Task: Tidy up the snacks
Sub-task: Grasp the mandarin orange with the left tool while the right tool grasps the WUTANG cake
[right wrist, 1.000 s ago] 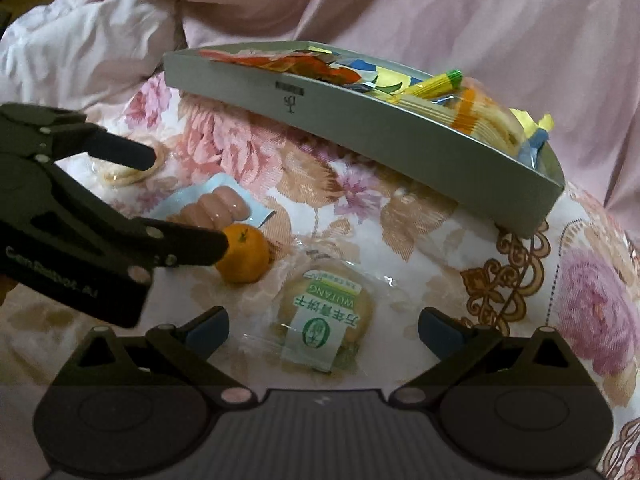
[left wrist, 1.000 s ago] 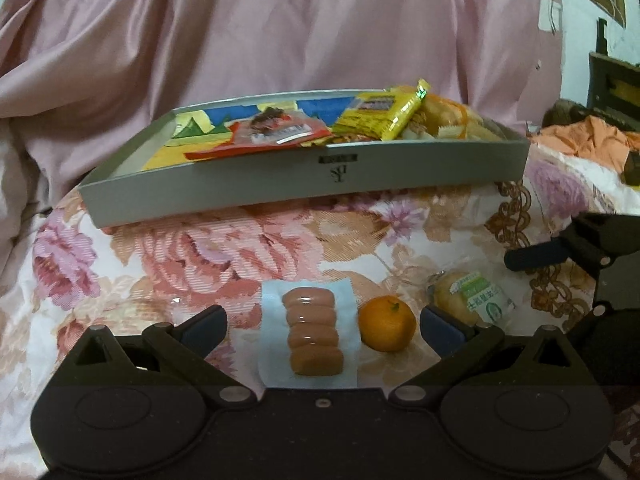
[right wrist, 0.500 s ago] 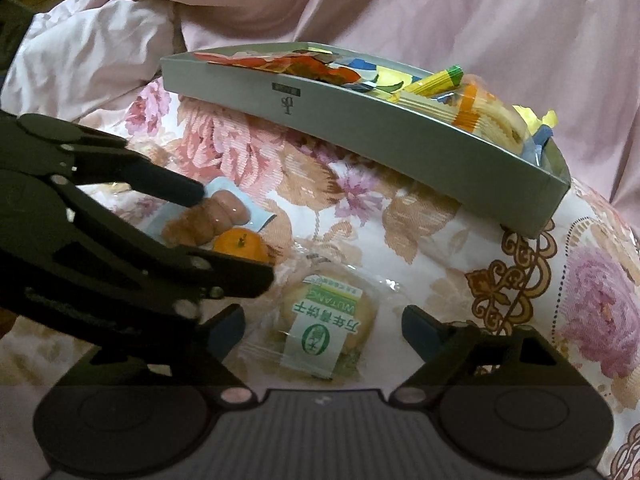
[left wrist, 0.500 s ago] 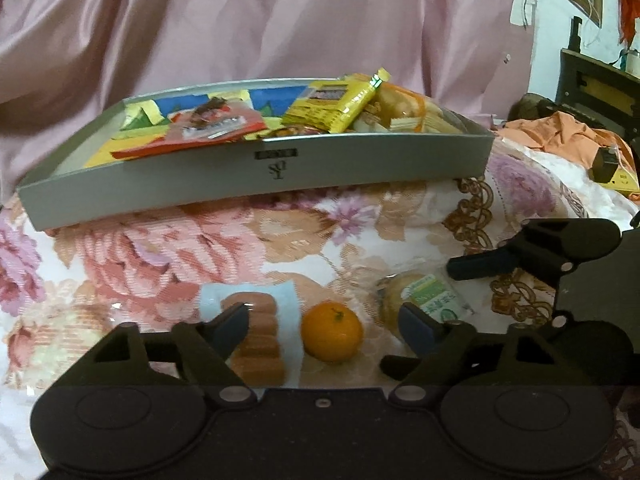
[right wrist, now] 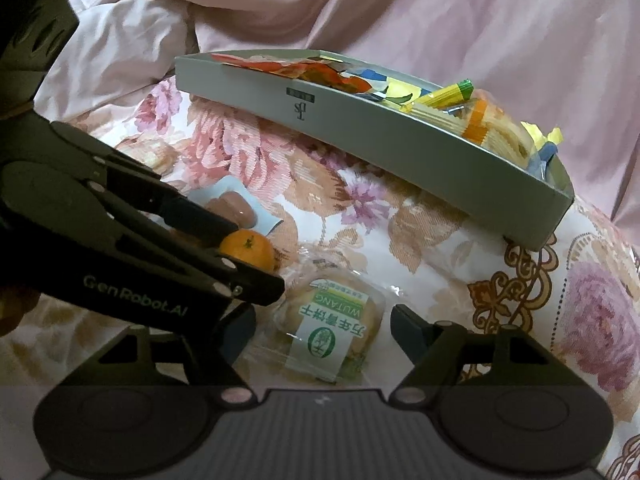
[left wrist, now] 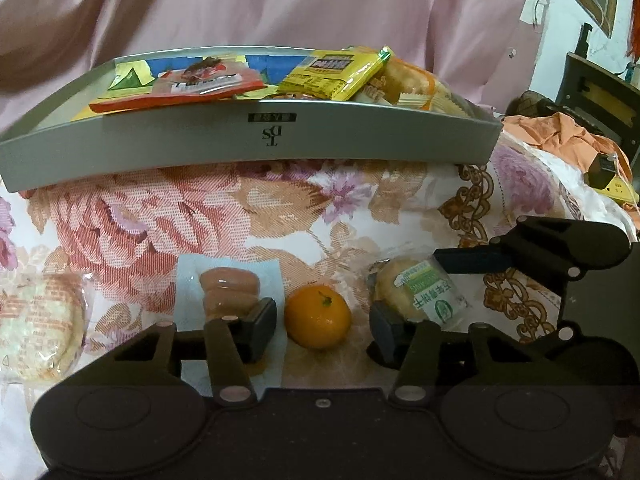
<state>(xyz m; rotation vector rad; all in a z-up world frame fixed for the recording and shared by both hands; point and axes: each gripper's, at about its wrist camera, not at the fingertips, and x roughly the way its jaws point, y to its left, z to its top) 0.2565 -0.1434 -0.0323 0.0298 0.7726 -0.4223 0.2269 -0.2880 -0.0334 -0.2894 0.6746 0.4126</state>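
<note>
Left gripper (left wrist: 323, 330): fingers apart, straddling the small orange (left wrist: 318, 317); no contact visible on either pad. Left pad sits over the near end of the sausage pack (left wrist: 229, 292), right pad just beside the wrapped cake.

Right gripper (right wrist: 323, 326): fingers apart, either side of the wrapped cake (right wrist: 332, 328) with the green-and-white label; a gap shows on both sides. In the right wrist view the left gripper crosses in front from the left, its tips around the orange.

Surface: floral bedspread (left wrist: 208, 216), pink and rust blooms on white, gold scroll border toward the right. The loose snacks lie in a row on it: a second wrapped cake (left wrist: 38, 326) at far left, then sausage pack, orange, labelled cake.

Further back: shallow grey tray (left wrist: 248, 142) resting on the bedspread, logo on its near wall. Inside are a red packet (left wrist: 188, 88), a yellow packet (left wrist: 334, 70) leaning on clear-wrapped biscuits (left wrist: 416, 88), and blue and yellow wrappers behind.

Behind the tray: crumpled pink quilt (right wrist: 400, 12) fills the background. Far right in the left wrist view: orange cloth (left wrist: 560, 136), dark furniture (left wrist: 600, 84), a white wall.
</note>
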